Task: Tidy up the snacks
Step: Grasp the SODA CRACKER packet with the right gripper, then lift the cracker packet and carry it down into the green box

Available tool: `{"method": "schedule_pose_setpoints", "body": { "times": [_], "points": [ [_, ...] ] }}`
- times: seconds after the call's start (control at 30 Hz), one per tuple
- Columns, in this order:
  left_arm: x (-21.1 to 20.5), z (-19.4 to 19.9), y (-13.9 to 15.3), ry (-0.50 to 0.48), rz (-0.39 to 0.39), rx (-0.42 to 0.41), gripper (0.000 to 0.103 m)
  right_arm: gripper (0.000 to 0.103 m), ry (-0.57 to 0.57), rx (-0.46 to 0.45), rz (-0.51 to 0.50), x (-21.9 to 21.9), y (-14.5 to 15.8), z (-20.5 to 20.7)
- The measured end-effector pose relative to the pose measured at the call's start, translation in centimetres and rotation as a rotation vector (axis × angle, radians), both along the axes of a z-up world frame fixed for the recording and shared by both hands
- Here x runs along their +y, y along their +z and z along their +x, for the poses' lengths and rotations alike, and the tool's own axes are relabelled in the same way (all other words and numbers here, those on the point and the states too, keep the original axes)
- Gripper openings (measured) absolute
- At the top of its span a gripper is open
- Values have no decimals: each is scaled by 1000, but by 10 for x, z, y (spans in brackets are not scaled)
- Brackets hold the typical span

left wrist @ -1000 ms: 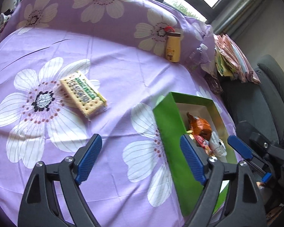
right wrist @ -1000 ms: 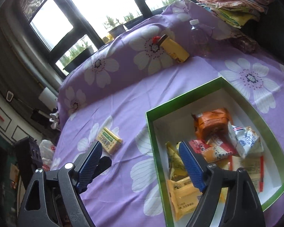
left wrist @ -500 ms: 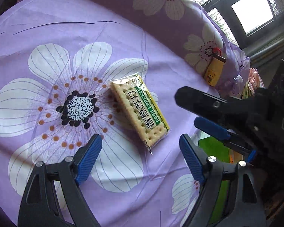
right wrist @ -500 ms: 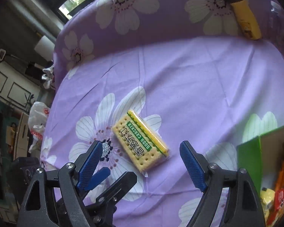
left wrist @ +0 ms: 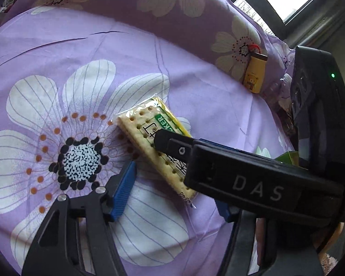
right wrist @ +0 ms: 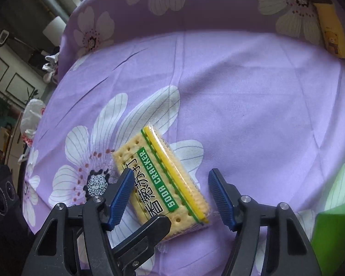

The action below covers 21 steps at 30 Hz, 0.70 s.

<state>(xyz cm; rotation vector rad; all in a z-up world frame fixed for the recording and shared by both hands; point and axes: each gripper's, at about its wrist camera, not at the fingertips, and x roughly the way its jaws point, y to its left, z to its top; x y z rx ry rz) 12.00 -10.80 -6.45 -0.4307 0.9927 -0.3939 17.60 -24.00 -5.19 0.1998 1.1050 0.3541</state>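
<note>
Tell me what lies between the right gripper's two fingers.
In the right wrist view, the soda cracker packet lies flat on the purple cloth between the open right gripper's fingers; neither pad clearly touches it.

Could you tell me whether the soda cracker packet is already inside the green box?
No, the soda cracker packet lies on the purple floral cloth.

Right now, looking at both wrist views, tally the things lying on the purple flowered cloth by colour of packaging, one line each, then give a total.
Cream with a green and yellow band: 1, the soda cracker pack
Yellow: 1, the bear-print bottle
Green: 1, the box
Total: 3
</note>
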Motion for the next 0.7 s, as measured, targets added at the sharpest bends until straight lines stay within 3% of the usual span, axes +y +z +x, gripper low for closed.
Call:
{"method": "schedule_pose_setpoints", "body": {
  "times": [0.07,0.17,0.4,0.7],
  "points": [
    [-5,0,-3,4,22,10,42,53,20,30,49,-2,-1,-4],
    [-9,-10,-1,-10,73,-18,43,52,32,17,11,5,1,-16],
    [-7,-51,11,-29,121,-34,43,52,12,9,57,5,5,-53],
    [-28,-114,42,-38,198,-157,43,52,-36,-86,106,-5,32,-126]
  ]
}}
